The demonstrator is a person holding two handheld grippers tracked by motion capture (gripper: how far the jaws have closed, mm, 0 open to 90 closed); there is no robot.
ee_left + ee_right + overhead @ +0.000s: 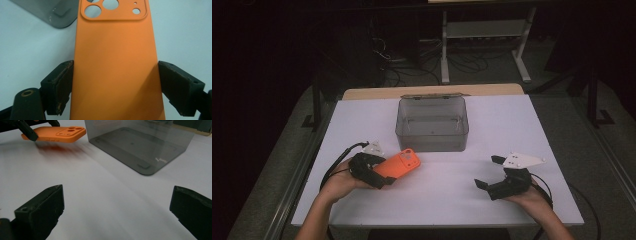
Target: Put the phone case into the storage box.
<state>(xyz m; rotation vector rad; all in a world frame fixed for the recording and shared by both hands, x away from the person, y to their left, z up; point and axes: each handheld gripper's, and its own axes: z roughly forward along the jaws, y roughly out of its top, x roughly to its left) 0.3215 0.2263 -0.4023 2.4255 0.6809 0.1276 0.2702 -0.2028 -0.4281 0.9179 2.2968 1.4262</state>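
An orange phone case (401, 164) with camera cut-outs is held flat just above the white table, left of centre. My left gripper (384, 171) is shut on it. In the left gripper view both black pads (65, 82) press on the long edges of the case (115, 37), at its lower half. The right gripper view shows the case (55, 133) hovering over its own shadow, one left finger (26, 130) on it. My right gripper (488, 172) stands open near the table's front right, nothing between its fingers (45, 207).
A smoky clear plastic box (432, 140) stands open-topped at the middle back of the table (512, 125), its lid hinged behind. It shows beyond the case (50, 12) and ahead of the right gripper (140, 142). Dark floor, cables and a white frame lie beyond.
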